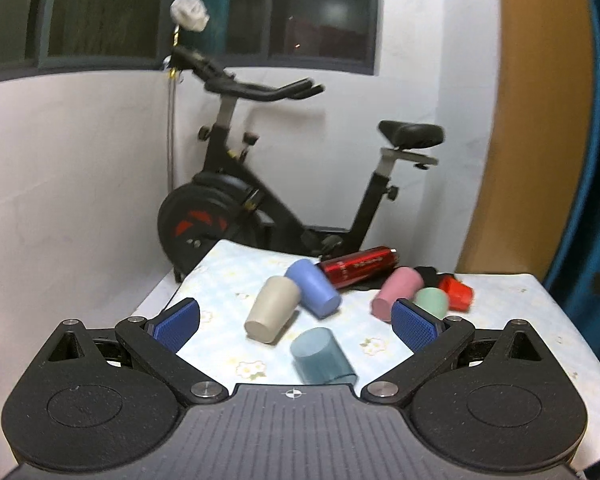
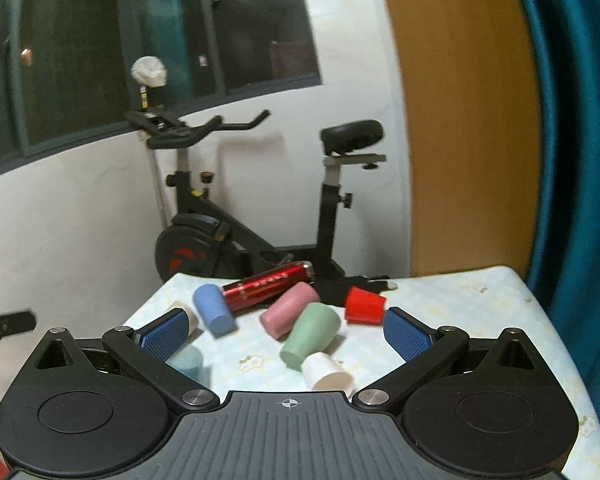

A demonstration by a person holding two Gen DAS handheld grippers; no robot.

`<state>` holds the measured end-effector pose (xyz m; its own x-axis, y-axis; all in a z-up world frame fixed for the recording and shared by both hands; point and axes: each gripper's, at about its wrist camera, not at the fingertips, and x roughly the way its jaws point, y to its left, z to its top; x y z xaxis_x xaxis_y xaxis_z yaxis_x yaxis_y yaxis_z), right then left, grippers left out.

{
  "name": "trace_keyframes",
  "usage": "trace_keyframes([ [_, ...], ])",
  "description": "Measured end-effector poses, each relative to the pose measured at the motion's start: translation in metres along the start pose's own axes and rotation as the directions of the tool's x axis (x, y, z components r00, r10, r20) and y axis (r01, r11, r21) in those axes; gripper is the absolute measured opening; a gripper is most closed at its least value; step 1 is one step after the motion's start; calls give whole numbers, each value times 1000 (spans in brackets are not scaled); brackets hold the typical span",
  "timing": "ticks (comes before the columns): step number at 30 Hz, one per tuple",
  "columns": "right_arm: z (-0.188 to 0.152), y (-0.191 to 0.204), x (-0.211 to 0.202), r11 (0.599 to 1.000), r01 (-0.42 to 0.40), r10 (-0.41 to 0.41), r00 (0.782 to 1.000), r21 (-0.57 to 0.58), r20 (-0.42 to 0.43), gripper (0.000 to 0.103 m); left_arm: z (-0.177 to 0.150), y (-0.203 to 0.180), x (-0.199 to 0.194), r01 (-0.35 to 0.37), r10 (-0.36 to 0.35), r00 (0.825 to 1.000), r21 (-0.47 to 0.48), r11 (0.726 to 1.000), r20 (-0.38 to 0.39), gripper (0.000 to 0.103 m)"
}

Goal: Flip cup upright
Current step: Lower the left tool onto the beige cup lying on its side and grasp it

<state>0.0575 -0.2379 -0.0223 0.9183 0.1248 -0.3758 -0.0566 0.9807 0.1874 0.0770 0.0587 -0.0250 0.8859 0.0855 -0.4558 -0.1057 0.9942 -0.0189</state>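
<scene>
Both tools hang above the near edge of the table (image 1: 228, 264), which wears a pale cloth with small flowers. The left tool (image 1: 296, 322) has its blue pads spread wide with nothing between them, and the right tool (image 2: 286, 330) is spread the same way, also empty.

Take the red bottle (image 1: 358, 270) lying on its side at the far edge as the mark. Just in front of it lies a blue cup (image 1: 313, 288) on its side, and touching that cup on the near side is a beige cup (image 1: 272, 314), also tipped over. Nearer still than the beige cup sits a see-through teal cup (image 1: 322, 356), close under the left tool. To the right of the bottle lies a pink cup (image 2: 288, 310), with a green cup (image 2: 310, 336) beside it and a white cup (image 2: 326, 372) touching the green one's end, all on their sides. A red cup (image 2: 364, 306) stands mouth down just right of the bottle. An exercise bike (image 2: 252, 208) stands behind the table.
</scene>
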Motion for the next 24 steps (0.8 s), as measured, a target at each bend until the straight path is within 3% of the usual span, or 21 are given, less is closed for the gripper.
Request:
trace_keyframes([
  [8, 6, -21, 42, 1000, 30, -30, 1000, 8, -8, 103, 5, 29, 46, -20, 18, 999, -44, 999, -35, 102],
  [16, 1, -4, 96, 999, 17, -20, 997, -31, -79, 103, 4, 49, 111, -37, 34, 997, -44, 998, -76, 100],
  [24, -5, -6, 153, 999, 33, -33, 992, 0, -126, 103, -2, 51, 202, 30, -28, 984, 6, 1000, -178, 97],
])
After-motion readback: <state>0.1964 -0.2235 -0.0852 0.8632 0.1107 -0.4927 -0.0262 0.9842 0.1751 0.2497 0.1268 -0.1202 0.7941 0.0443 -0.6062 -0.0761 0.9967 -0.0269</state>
